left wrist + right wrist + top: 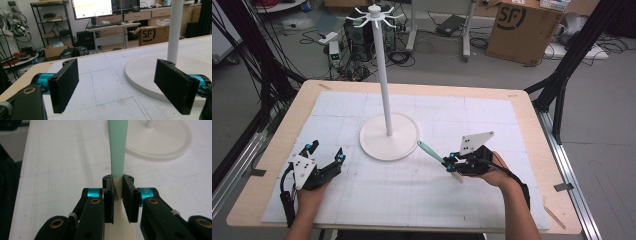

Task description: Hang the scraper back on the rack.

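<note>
In the high view, a white stand [388,136] with a round base and a tall pole topped by radiating hooks is seen near the middle of the surface [267,165], which is covered by a white gridded mat [412,185]. The right gripper [449,161] is held at the right of the base, and a spoon [432,151] with a mint-green handle and a cream bowl is clamped between its jaws. The green handle is pointed toward the rim of the base, its tip lying just beside it, while the cream end is seen below the gripper. The left gripper [326,152] is held above the mat at the left, well apart from the spoon, with its jaws spread wide and nothing between them.

In the left gripper view, the two black jaws of the left gripper [120,85] are seen far apart above the mat, and the base and pole of the stand [150,72] are seen to the right between them.

In the right gripper view, the jaws of the right gripper [117,195] are closed on the spoon [117,150] where green handle meets cream. The handle is seen running straight ahead toward the stand [160,142], and the cream bowl is seen beneath the jaws.
</note>
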Demonstrator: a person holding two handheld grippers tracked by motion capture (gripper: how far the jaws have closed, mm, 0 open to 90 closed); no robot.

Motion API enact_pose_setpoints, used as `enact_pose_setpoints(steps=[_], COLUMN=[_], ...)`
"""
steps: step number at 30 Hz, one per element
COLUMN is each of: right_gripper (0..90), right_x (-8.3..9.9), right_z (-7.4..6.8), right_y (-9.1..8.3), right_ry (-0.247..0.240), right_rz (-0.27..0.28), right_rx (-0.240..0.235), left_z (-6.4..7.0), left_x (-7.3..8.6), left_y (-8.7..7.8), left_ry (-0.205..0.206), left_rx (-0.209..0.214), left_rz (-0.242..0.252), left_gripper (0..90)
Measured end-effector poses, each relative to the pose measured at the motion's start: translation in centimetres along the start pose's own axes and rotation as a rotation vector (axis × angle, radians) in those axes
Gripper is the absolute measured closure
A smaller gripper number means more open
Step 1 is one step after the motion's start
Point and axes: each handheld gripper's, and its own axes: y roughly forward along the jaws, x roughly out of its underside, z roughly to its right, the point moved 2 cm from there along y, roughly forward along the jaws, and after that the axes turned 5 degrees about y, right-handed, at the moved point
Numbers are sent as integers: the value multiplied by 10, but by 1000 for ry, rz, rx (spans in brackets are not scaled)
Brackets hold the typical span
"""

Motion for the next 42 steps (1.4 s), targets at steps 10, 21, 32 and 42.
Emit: enact_pose_setpoints(steps=[10, 21, 32, 42], right_gripper=[809, 809, 809, 809], right_x=[6, 10, 9, 23], right_z=[-1, -6, -7, -3], right_y=[-6, -6, -10, -14], right_ry=[50, 65, 93, 211], right_rz=[222, 324, 392, 495], right_rx=[13, 43, 124, 314], left_z=[0, 0, 0, 0], left_x=[0, 0, 0, 0], left_y=[0, 0, 0, 0], left_ry=[0, 0, 0, -1], left_rx=[-1, -1, 0, 0], left_rz=[0, 1, 1, 1], left_gripper=[205, 205, 205, 205])
